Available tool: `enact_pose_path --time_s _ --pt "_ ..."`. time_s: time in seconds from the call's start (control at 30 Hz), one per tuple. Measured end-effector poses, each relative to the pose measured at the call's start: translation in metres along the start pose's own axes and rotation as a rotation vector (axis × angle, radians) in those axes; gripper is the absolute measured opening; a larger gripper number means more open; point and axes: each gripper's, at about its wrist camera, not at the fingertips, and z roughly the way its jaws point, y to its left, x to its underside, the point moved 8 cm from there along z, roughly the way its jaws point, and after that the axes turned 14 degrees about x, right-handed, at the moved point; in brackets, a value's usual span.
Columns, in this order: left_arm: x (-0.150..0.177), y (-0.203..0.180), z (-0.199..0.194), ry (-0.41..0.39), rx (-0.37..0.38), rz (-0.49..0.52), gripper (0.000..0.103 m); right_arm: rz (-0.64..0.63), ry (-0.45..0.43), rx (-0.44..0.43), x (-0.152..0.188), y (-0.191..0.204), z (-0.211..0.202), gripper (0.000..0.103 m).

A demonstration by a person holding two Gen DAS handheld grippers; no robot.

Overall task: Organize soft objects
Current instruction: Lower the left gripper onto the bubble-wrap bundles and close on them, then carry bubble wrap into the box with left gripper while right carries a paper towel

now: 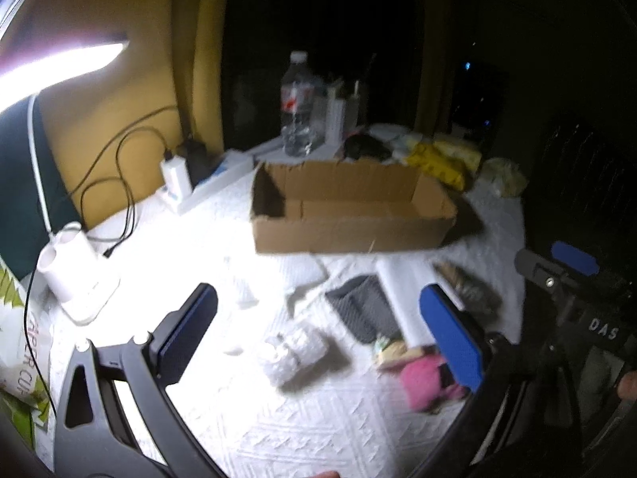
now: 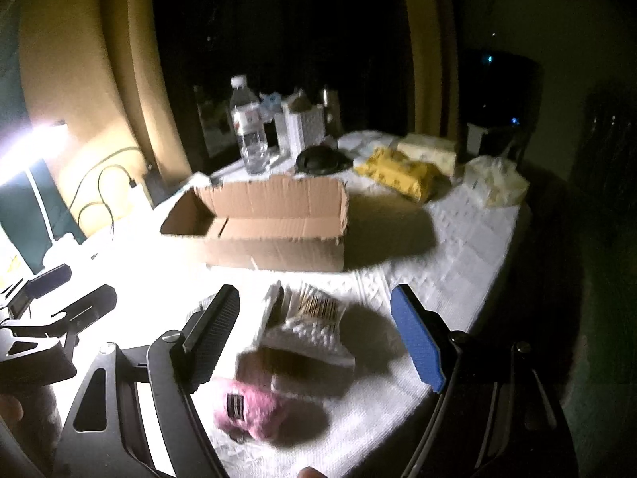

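Note:
An open cardboard box (image 1: 350, 211) stands mid-table and also shows in the right wrist view (image 2: 274, 223). A pink fluffy item (image 1: 426, 382) lies near me; it shows in the right wrist view (image 2: 251, 410) too. A white crumpled bundle (image 1: 294, 352) lies between my left fingers. A bag of cotton swabs (image 2: 314, 318) lies between my right fingers. My left gripper (image 1: 318, 338) is open and empty above the cloth. My right gripper (image 2: 318, 342) is open and empty above the swabs and pink item.
A white textured cloth (image 1: 318, 430) covers the table. A grey basket (image 1: 362, 306) and a white roll (image 1: 402, 294) lie near the pink item. A water bottle (image 1: 296, 107), yellow packets (image 2: 402, 173) and a tissue pack (image 2: 493, 179) sit behind the box. A lamp base (image 1: 75, 271) stands left.

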Motion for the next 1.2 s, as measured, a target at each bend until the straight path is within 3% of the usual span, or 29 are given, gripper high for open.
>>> enact_pose_path --time_s 0.3,0.6,0.73,0.93,0.97,1.2 --pt "0.037 0.025 0.015 0.075 -0.055 -0.04 0.102 -0.044 0.049 -0.075 0.03 0.013 0.019 0.081" --pt "0.043 0.045 0.037 0.117 -0.092 -0.051 0.102 -0.037 0.082 -0.104 0.034 0.011 0.04 0.079" --pt "0.048 0.045 0.055 0.161 -0.073 -0.057 0.101 -0.064 0.082 -0.146 0.032 0.02 0.044 0.074" --pt "0.057 0.046 0.079 0.227 -0.072 -0.056 0.078 -0.096 0.088 -0.192 0.031 0.033 0.049 0.069" --pt "0.059 0.047 0.081 0.239 -0.069 -0.057 0.07 -0.099 0.085 -0.197 0.03 0.034 0.049 0.069" --pt "0.064 0.042 0.083 0.246 -0.065 -0.032 0.063 -0.158 0.071 -0.248 0.024 0.061 0.049 0.06"
